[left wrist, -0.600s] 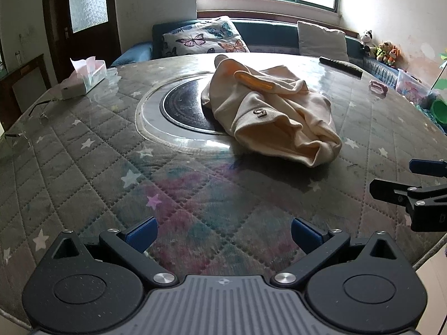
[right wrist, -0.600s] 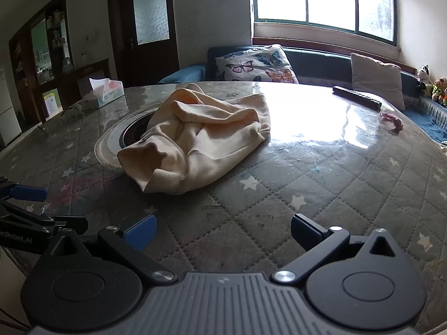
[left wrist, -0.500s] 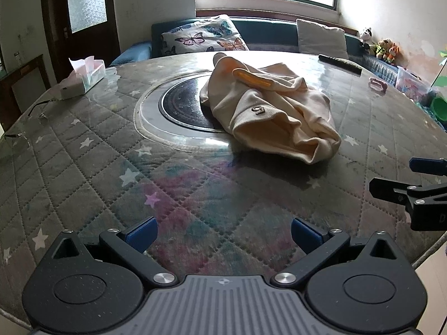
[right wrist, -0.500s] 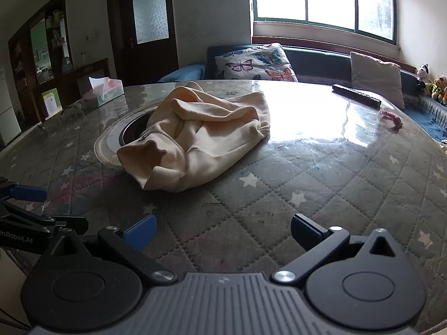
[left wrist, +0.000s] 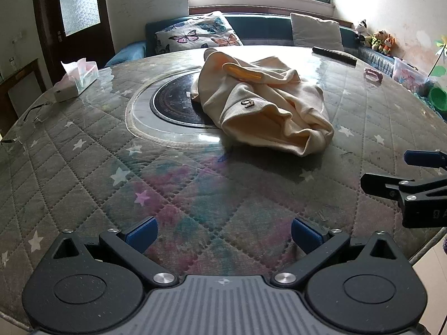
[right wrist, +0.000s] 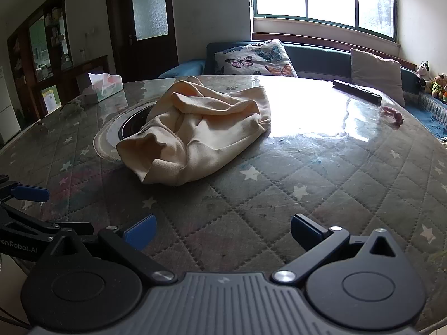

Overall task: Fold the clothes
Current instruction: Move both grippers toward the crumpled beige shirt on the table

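A cream garment (left wrist: 265,103) lies crumpled in a heap near the middle of the round quilted table (left wrist: 111,162), partly over the dark centre disc (left wrist: 173,106). It also shows in the right wrist view (right wrist: 201,134). My left gripper (left wrist: 223,233) is open and empty above the near part of the table, well short of the garment. My right gripper (right wrist: 222,230) is open and empty too, nearer the table's right side. Each gripper shows at the edge of the other's view.
A tissue box (left wrist: 76,79) stands at the far left of the table. A black remote (left wrist: 333,54) and a pink hair tie (left wrist: 373,73) lie at the far right. A sofa with cushions (left wrist: 198,35) stands behind the table.
Both grippers have crept slightly forward toward the garment. Both stay open and the garment has not moved.
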Motion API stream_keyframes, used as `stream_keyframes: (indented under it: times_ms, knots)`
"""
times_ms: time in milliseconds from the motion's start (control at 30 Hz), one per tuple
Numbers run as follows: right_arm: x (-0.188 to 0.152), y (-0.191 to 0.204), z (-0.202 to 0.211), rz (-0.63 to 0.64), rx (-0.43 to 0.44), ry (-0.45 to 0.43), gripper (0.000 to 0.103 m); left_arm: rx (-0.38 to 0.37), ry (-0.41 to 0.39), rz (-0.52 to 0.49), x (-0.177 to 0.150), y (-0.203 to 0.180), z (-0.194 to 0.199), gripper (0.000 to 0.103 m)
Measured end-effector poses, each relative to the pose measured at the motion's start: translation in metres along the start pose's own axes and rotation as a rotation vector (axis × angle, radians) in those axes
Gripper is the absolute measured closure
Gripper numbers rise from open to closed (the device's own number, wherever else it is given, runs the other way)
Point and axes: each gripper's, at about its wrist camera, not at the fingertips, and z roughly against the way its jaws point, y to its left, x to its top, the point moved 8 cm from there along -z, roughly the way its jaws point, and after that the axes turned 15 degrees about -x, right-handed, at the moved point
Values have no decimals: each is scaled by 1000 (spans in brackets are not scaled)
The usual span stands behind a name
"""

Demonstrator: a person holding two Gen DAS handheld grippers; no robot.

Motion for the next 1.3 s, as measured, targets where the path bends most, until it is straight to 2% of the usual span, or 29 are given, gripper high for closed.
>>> stream_keyframes:
  times_ms: [1300]
  knots:
    - [5, 5, -16, 13, 14, 24, 0, -22, 17, -30, 12, -5, -12, 0]
